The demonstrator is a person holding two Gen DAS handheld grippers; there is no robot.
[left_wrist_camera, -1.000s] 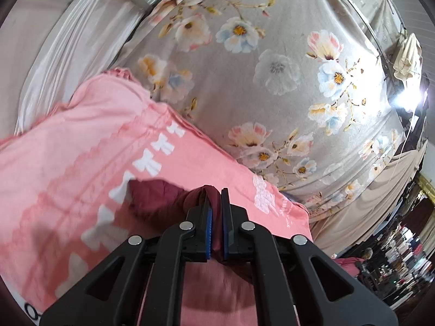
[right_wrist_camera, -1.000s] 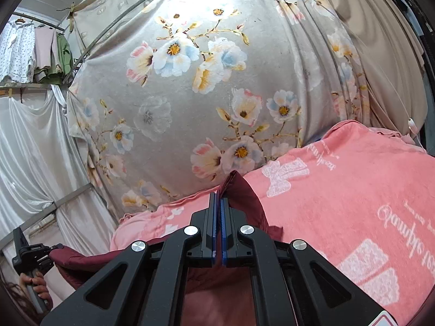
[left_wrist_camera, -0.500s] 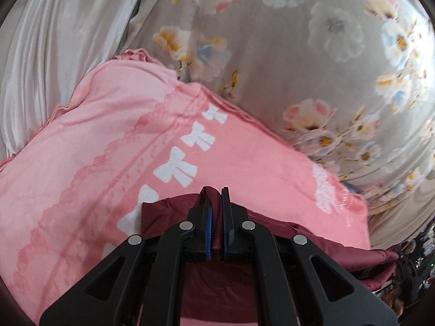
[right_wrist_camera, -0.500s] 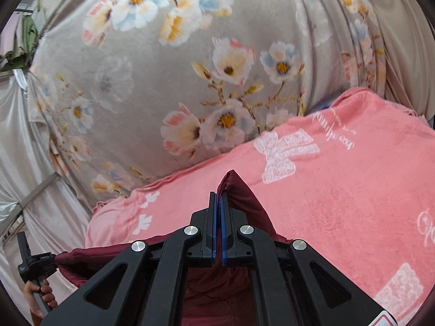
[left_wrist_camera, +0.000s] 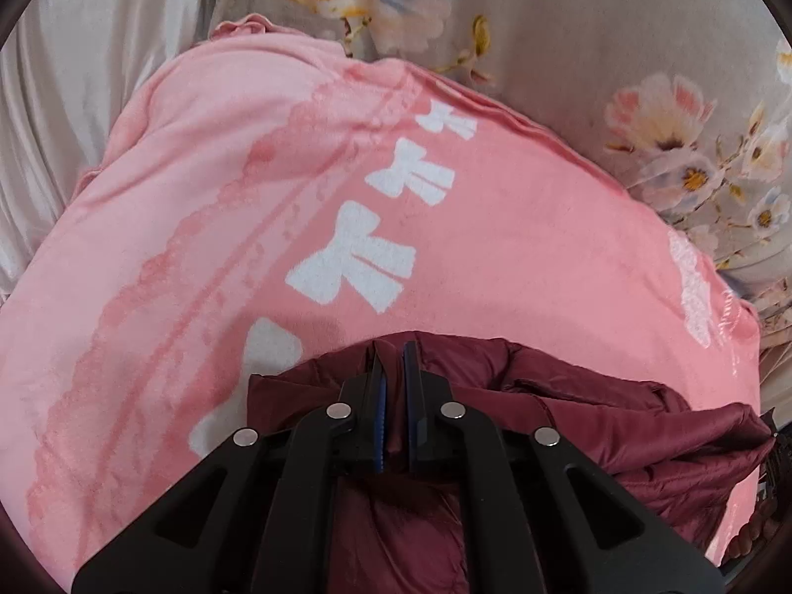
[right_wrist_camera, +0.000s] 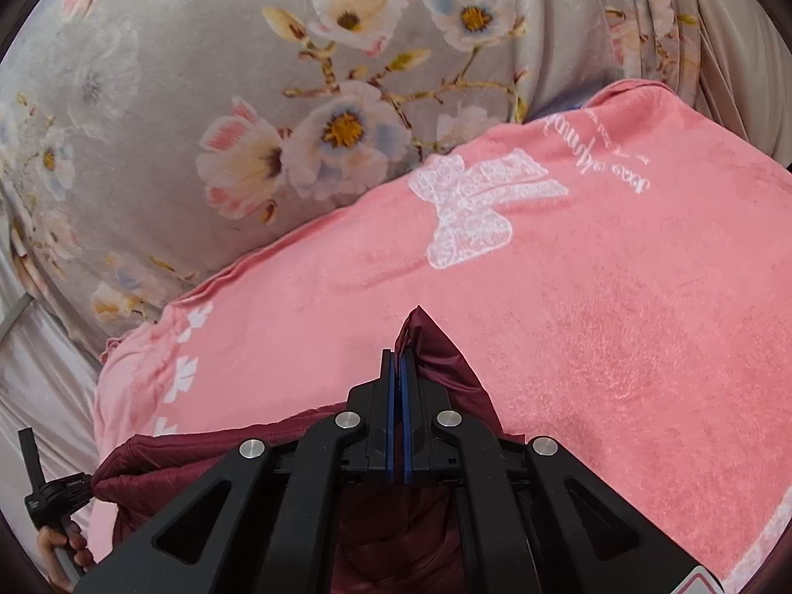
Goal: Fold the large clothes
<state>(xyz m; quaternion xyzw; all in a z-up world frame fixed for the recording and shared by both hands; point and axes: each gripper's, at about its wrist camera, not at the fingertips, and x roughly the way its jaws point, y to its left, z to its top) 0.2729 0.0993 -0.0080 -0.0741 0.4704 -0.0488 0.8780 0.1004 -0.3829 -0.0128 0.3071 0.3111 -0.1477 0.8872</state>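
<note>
Both grippers have dropped toward the pink blanket (left_wrist_camera: 208, 208). Left gripper (left_wrist_camera: 393, 361) and right gripper (right_wrist_camera: 398, 356) each pinch the maroon jacket (left_wrist_camera: 618, 425), which drapes behind them.

ahead of my grippers the pink blanket (left_wrist_camera: 495, 227) lies bare and open to pass over. its far edge meets the floral curtain (right_wrist_camera: 208, 79), which blocks that side, and the maroon garment (left_wrist_camera: 618, 425) bunches beneath.

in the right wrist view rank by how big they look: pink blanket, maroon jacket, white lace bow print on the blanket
1. pink blanket
2. maroon jacket, though the gripper hides part of it and it sits nearest the camera, so its true size is unsure
3. white lace bow print
</note>
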